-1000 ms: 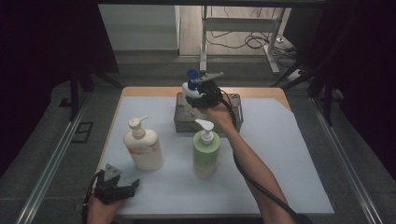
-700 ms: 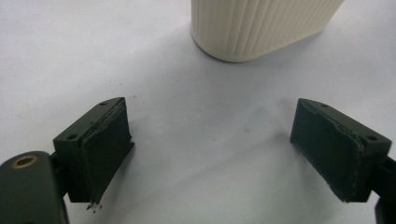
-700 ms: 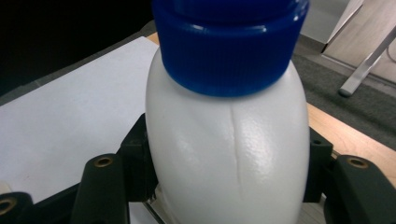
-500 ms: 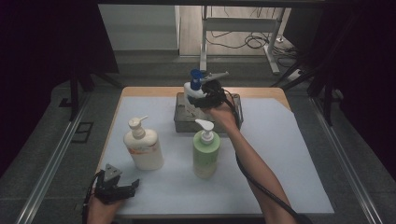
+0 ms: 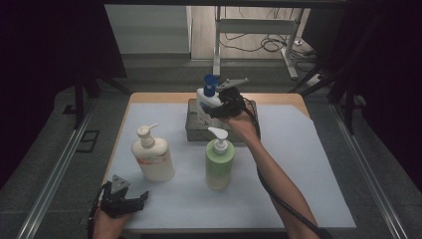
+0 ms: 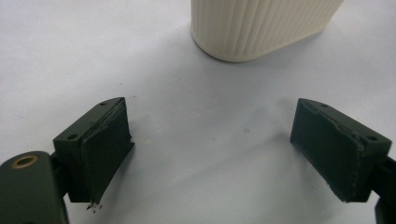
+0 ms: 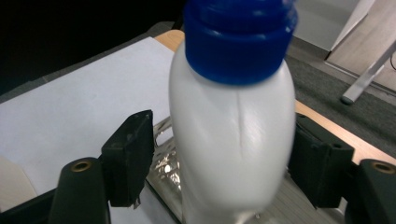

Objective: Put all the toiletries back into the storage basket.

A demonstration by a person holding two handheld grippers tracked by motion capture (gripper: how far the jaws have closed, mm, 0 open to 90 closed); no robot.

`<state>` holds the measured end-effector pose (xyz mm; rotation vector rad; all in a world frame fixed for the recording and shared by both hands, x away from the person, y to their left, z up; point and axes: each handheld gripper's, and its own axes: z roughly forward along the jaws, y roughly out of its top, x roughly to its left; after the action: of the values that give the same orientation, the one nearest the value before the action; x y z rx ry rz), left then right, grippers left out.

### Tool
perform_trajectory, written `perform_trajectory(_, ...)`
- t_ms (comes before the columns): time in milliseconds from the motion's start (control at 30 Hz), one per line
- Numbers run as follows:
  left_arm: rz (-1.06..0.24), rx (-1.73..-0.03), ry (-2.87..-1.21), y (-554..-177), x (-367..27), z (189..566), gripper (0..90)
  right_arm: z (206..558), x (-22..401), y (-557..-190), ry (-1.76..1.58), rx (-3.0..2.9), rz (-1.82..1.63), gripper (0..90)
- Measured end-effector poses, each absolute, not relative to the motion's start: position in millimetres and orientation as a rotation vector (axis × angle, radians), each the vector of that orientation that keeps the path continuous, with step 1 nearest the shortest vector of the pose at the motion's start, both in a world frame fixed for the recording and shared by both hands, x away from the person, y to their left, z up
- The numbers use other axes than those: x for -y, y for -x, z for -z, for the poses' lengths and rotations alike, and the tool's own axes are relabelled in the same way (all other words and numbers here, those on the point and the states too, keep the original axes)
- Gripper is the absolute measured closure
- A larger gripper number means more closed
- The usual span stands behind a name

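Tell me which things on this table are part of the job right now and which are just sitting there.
In the job:
- white plastic bottle with blue cap
- grey metal tray
- right tongs, jaws just opening, bottle between them

Just sitting:
- cream pump bottle
- green pump bottle
- left tongs, open

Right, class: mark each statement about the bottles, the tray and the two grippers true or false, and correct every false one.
1. The white bottle with the blue cap stands in the metal tray. True.
2. The right gripper clamps that bottle tightly. False: its fingers have just been opening, and a gap shows beside the left finger.
3. The left gripper holds the cream pump bottle. False: it is open, with nothing between its fingers.
4. The green pump bottle stands on the white table cover, outside the tray. True.
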<state>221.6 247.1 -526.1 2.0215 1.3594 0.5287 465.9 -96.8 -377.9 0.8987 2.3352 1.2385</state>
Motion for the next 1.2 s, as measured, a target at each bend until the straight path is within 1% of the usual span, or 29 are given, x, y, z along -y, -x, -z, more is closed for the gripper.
perform_trajectory(233,-0.528,-1.359,-2.022,-221.5,-247.1,526.1,11.8,374.7,107.2,-459.0,-0.904,-2.328,-1.256,27.3)
perform_trajectory(267,-0.528,-1.359,-2.022,-221.5,-247.1,526.1,11.8,374.0,111.2,-456.5,-0.899,-2.327,-1.259,29.7)
perform_trajectory(400,-0.53,-1.359,-2.022,-221.5,-247.0,526.1,11.8,374.3,116.6,-452.3,-0.899,-2.336,-1.262,32.5)
perform_trajectory(433,-0.53,-1.359,-2.022,-221.5,-247.0,526.1,11.8,374.7,120.4,-449.7,-0.901,-2.341,-1.266,35.5)
perform_trajectory(500,-0.53,-1.359,-2.022,-221.5,-247.0,526.2,11.8,375.0,122.0,-448.8,-0.904,-2.341,-1.266,36.4)
perform_trajectory(600,-0.529,-1.359,-2.022,-221.5,-247.1,526.1,11.8,376.3,128.7,-445.7,-0.926,-2.343,-1.274,41.1)
perform_trajectory(667,-0.53,-1.36,-2.021,-221.5,-247.0,526.2,11.8,377.7,132.5,-443.9,-0.934,-2.349,-1.274,45.9)
perform_trajectory(733,-0.529,-1.359,-2.023,-221.4,-247.1,526.1,11.8,380.7,137.1,-441.3,-0.939,-2.353,-1.26,52.6)
perform_trajectory(800,-0.528,-1.359,-2.023,-221.4,-247.1,526.0,11.8,381.9,138.9,-440.6,-0.937,-2.361,-1.262,53.7)
perform_trajectory(867,-0.529,-1.359,-2.022,-221.4,-247.1,526.2,11.8,385.7,142.9,-440.0,-0.945,-2.361,-1.237,59.9)
perform_trajectory(900,-0.529,-1.359,-2.022,-221.4,-247.1,526.1,11.8,387.1,144.1,-439.9,-0.954,-2.359,-1.236,62.4)
perform_trajectory(933,-0.529,-1.359,-2.022,-221.4,-247.1,526.1,11.8,387.1,144.1,-439.9,-0.954,-2.359,-1.236,62.4)
perform_trajectory(1000,-0.529,-1.359,-2.022,-221.5,-247.1,526.1,11.8,390.0,146.8,-440.8,-0.963,-2.364,-1.223,66.0)
perform_trajectory(1033,-0.53,-1.36,-2.021,-221.5,-247.0,526.2,11.8,391.3,147.6,-441.2,-0.967,-2.364,-1.214,69.6)
perform_trajectory(1200,-0.53,-1.359,-2.022,-221.5,-247.1,526.2,11.8,398.5,150.6,-446.3,-0.999,-2.354,-1.185,80.3)
